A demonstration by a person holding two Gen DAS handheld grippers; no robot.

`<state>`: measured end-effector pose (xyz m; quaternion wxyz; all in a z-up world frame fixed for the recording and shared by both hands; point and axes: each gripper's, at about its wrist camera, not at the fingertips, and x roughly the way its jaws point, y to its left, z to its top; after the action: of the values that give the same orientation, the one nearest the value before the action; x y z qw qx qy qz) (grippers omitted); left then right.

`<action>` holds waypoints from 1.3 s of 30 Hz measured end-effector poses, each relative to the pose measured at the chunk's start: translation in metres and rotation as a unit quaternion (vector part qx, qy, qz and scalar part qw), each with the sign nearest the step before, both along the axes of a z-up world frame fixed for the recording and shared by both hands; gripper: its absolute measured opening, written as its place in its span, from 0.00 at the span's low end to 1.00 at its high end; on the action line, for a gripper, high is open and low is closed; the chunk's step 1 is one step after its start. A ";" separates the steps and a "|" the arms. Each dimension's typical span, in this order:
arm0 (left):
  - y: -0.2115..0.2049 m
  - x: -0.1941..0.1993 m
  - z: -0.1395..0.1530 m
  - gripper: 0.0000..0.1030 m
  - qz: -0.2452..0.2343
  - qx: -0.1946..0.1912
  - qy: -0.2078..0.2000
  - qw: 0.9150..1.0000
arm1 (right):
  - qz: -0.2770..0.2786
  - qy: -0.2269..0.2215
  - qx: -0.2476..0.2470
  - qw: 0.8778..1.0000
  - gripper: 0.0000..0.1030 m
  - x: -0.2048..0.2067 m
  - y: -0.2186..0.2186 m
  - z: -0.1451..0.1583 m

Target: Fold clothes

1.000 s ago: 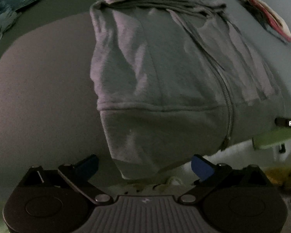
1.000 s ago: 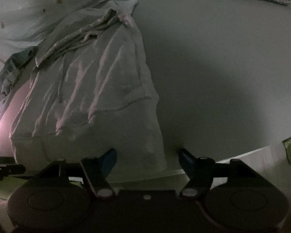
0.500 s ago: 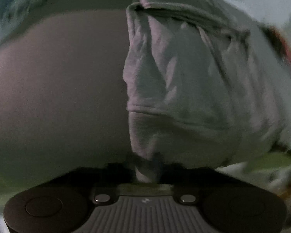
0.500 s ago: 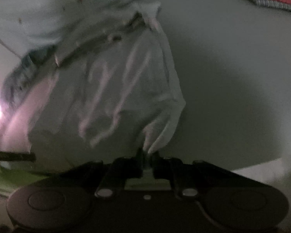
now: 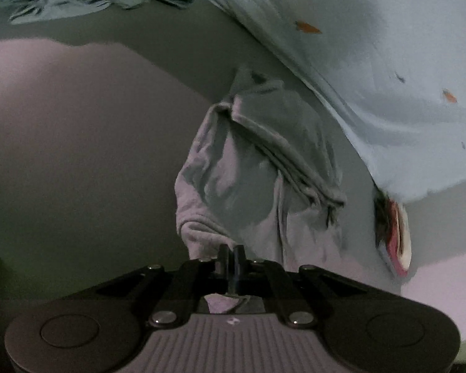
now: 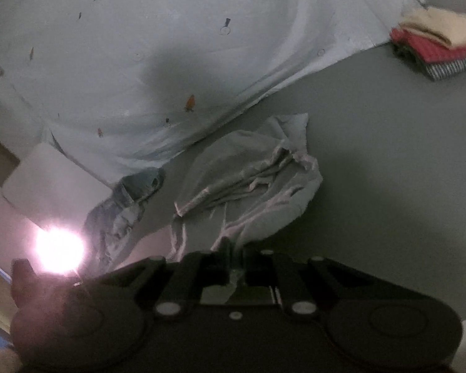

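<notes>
Clamping the grey hoodie (image 5: 258,168) hem in both hand-held grippers (image 5: 232,256) (image 6: 233,251), slippage is risked; bunched cloth could crease beside the hoodie.

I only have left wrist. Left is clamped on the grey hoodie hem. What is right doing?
Observer: right gripper is shut on the grey hoodie too; fabric shows pinched between its closed jaws.
Operator: That red thing at my right edge?
Observer: A folded stack on the bed: cream on top, red under it, striped grey at the bottom.
Operator: Anything near the blue garment I can't see?
Observer: A bright light glare sits just left of the blue garment and washes out that corner.
</notes>
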<state>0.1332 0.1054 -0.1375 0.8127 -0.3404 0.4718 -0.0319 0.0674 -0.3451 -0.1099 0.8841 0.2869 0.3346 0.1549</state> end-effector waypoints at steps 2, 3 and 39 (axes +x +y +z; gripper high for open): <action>0.000 0.002 -0.001 0.02 0.007 0.004 0.009 1.000 | -0.003 0.006 0.007 1.000 0.07 0.006 0.003 -0.003; 0.000 0.003 -0.002 0.02 0.011 -0.004 0.014 1.000 | -0.004 0.007 0.012 1.000 0.07 0.007 0.003 -0.004; 0.004 0.319 -0.038 0.83 -0.098 0.151 -0.016 0.984 | -0.104 0.094 -0.204 0.969 0.78 0.338 0.038 -0.056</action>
<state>0.4524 0.1095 -0.1758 0.8553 -0.1655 0.4889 -0.0452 0.4053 -0.3075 -0.1658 0.8999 0.1466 0.4090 -0.0369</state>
